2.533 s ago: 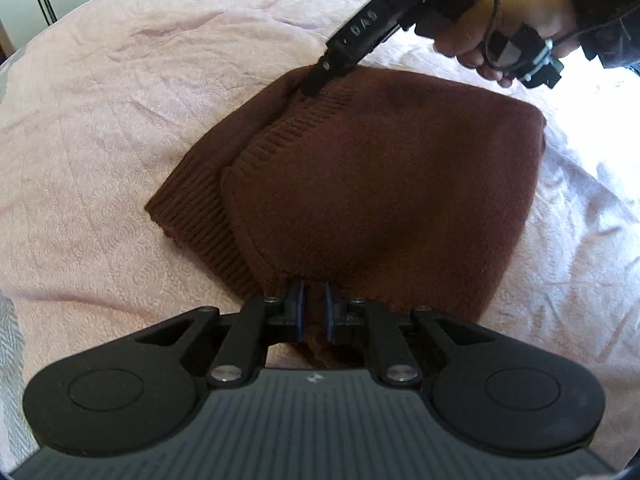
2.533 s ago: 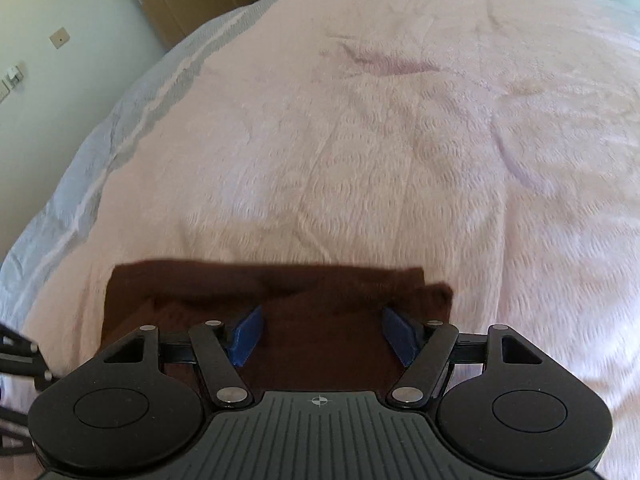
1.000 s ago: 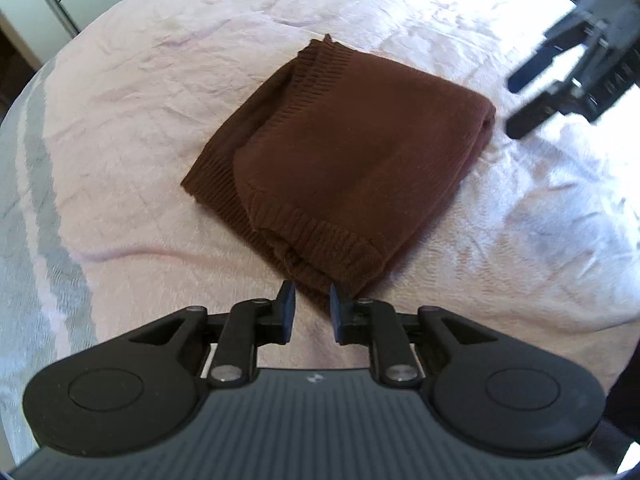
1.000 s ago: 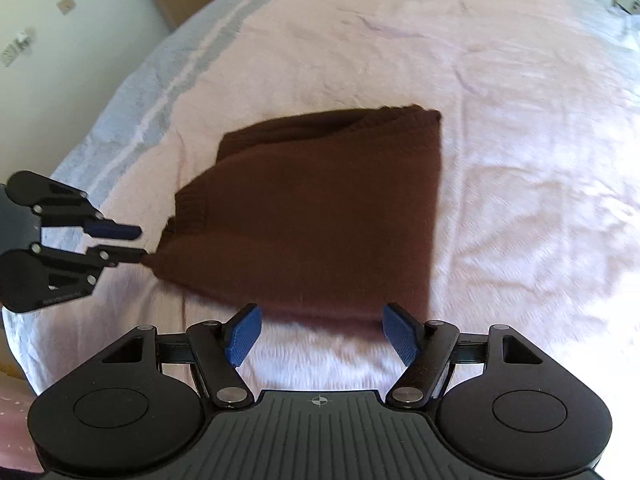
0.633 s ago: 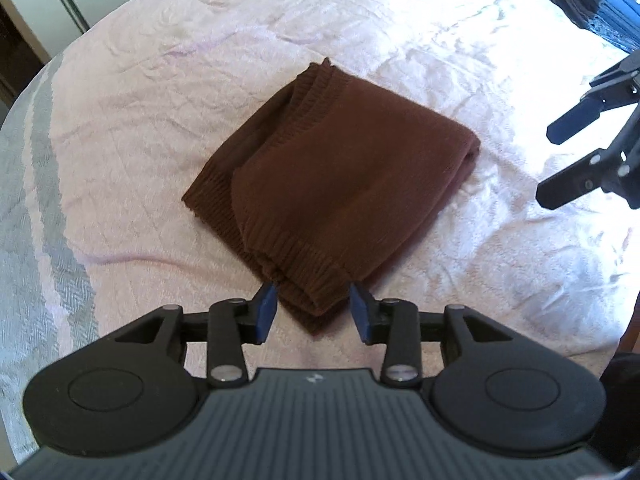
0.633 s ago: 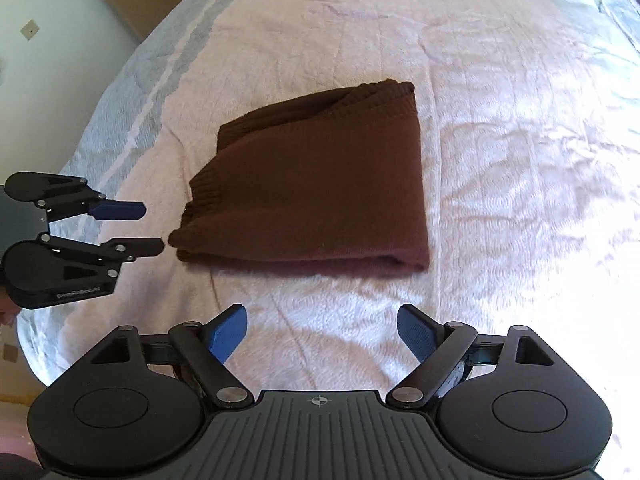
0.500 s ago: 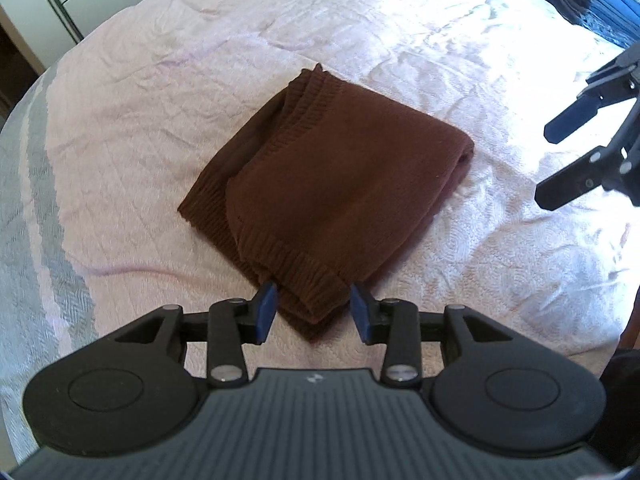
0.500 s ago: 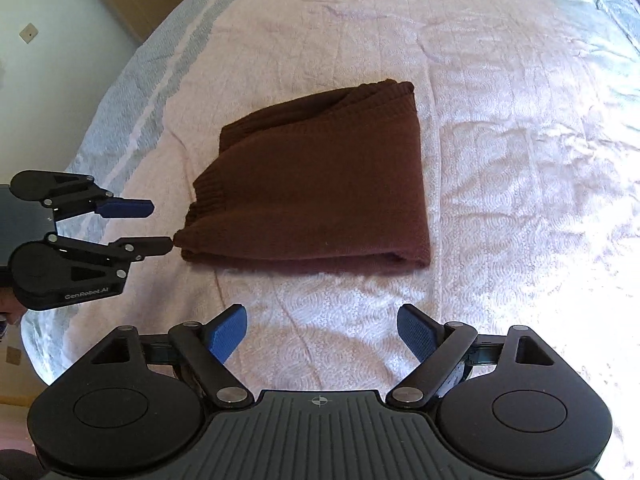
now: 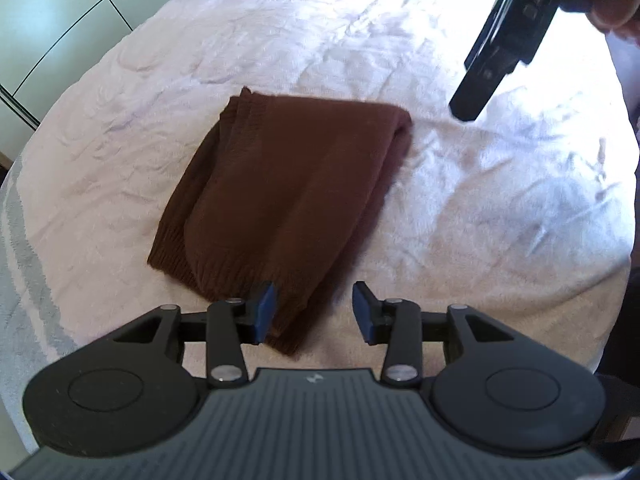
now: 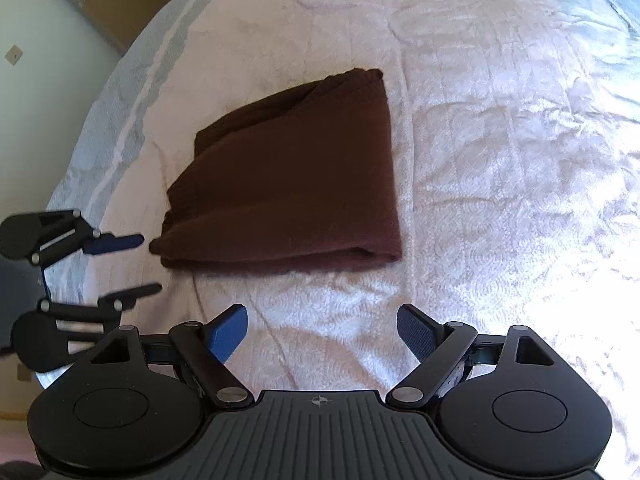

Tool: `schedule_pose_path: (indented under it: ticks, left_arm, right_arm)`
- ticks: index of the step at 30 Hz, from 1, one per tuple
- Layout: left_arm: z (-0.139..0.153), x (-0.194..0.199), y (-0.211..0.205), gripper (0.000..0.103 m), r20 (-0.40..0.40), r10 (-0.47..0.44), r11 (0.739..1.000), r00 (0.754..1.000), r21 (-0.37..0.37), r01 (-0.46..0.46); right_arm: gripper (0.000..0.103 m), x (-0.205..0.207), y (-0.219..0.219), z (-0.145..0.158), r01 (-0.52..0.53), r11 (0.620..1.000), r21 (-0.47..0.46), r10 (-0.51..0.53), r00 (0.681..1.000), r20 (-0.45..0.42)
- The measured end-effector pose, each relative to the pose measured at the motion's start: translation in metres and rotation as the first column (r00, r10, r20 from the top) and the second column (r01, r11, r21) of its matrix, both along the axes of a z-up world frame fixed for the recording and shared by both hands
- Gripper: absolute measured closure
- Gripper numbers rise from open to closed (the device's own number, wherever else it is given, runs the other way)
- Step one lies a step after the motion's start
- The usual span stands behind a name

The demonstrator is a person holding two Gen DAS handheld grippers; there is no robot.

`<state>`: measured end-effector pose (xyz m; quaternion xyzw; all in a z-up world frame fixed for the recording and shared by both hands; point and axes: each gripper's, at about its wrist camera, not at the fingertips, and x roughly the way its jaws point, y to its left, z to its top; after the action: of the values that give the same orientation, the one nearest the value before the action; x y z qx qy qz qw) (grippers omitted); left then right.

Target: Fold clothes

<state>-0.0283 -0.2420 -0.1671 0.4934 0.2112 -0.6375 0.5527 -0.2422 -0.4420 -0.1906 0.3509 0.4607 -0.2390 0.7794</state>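
Brown sweater [image 9: 288,196] lying folded on bed [image 9: 480,208]. Left tool [image 9: 313,312] opening, gripping nothing; right tool [image 10: 322,332] wide, empty. Fold seemingly finishing; next, probably setting sweater aside.

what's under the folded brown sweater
The brown sweater lies folded flat on the pale pink bedspread, which shows all around it. Its own lower layers peek out at the ribbed edge. Whatever lies directly beneath is covered.

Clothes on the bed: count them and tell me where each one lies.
1. A folded brown sweater lies flat on the pink bedspread, toward its striped edge. Anything past the frame edges stays unseen.
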Motion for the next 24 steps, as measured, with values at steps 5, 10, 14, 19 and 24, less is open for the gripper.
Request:
schedule_pose_path:
  ticks: [5,10,14,19,24]
  left_arm:
    - [-0.004,0.009,-0.004,0.061,0.037,-0.029,0.999,0.999,-0.014,0.03]
    - [-0.014,0.011,0.009,0.059,0.128,-0.126,0.99,0.984,-0.044,0.133]
    - [-0.037,-0.008,0.025,0.047,0.218,-0.276,0.952,0.936,-0.071,0.298]
    - [-0.082,-0.032,0.022,0.04,0.366,-0.317,0.927,0.875,-0.075,0.367]
    - [-0.111,-0.039,-0.001,0.038,0.516,-0.231,0.944,0.825,-0.087,0.319]
  right_arm:
    - [0.018,0.009,-0.008,-0.008,-0.033,0.999,-0.004,0.033,0.999,-0.015]
    - [0.018,0.02,-0.008,-0.022,-0.052,0.998,0.043,0.051,0.999,0.013]
    - [0.018,0.029,-0.001,-0.03,-0.098,0.992,-0.08,0.093,0.994,-0.064]
    - [0.018,0.045,0.024,-0.04,-0.392,0.877,-0.278,0.342,0.916,-0.211]
    - [0.018,0.046,0.027,-0.051,-0.553,0.752,-0.358,0.484,0.832,-0.27]
